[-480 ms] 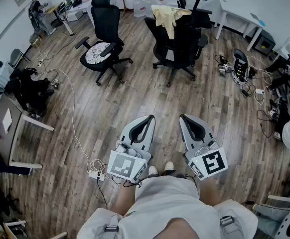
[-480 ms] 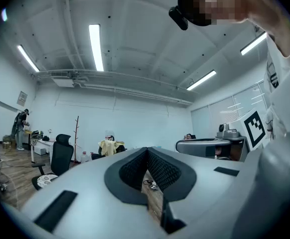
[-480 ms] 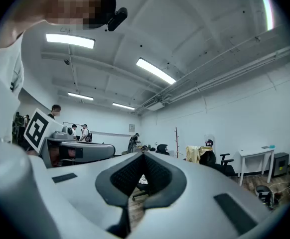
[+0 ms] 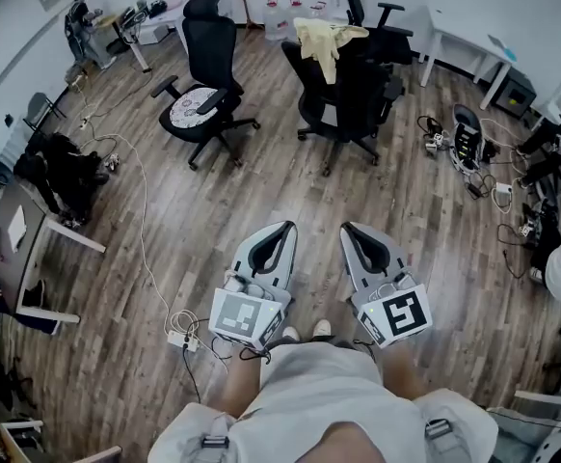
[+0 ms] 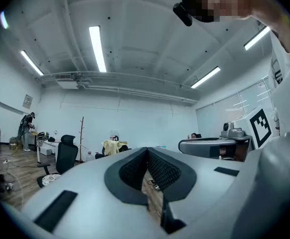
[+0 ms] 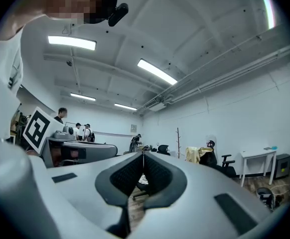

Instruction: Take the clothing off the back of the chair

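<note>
Pale yellow clothing (image 4: 327,39) hangs over the back of a black mesh office chair (image 4: 358,99) at far side of room, well apart from both grippers. Left gripper (image 4: 282,231) & right gripper (image 4: 351,231) are side by side above the wood-plank floor (image 4: 261,181). Both sets of fingers (image 5: 130,173) are pressed together w/ nothing btwn them.

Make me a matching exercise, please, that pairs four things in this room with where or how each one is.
Things:
1. yellow garment
2. patterned cushion
3. white power strip
4. left gripper

Places or states:
A. lying on the wooden floor among cables
B. shut, with nothing between its jaws
C. draped over the back of the chair at right in the head view
D. resting on the seat of the chair at left in the head view

Pairs: 1-C, 2-D, 3-A, 4-B
</note>
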### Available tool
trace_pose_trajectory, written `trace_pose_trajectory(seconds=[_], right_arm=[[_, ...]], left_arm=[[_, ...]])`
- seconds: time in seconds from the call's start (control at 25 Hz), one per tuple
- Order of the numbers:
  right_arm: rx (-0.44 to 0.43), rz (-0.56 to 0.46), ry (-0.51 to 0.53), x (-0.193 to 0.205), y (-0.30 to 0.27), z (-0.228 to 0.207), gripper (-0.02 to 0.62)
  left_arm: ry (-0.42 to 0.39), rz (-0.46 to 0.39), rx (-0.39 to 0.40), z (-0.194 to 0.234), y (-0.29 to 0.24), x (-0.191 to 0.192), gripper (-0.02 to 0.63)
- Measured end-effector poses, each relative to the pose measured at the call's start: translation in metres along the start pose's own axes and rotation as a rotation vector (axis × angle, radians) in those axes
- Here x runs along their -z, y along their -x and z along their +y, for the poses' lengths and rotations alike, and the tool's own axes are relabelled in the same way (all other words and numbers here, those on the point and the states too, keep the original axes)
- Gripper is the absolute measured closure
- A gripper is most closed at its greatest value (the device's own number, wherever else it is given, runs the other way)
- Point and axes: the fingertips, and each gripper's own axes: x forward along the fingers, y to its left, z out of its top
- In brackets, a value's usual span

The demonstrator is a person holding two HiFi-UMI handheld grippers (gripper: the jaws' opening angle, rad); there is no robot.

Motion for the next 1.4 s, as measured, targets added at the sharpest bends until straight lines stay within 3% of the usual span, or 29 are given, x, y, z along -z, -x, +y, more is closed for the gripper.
trace_pose_trajectory(seconds=[0.6,1.4], right_arm=[[-0.017,-0.017,0.003,0.002,-0.019,-0.017,0.574],[0.042,0.009,0.011,0.017,-0.141,-0.034,0.574]], left_arm=[[-0.023,-0.012,-0.029,0.009,-0.021,-0.004,0.588],[-0.015,-0.005,0.032,0.118,-0.075,0.007,0.588]])
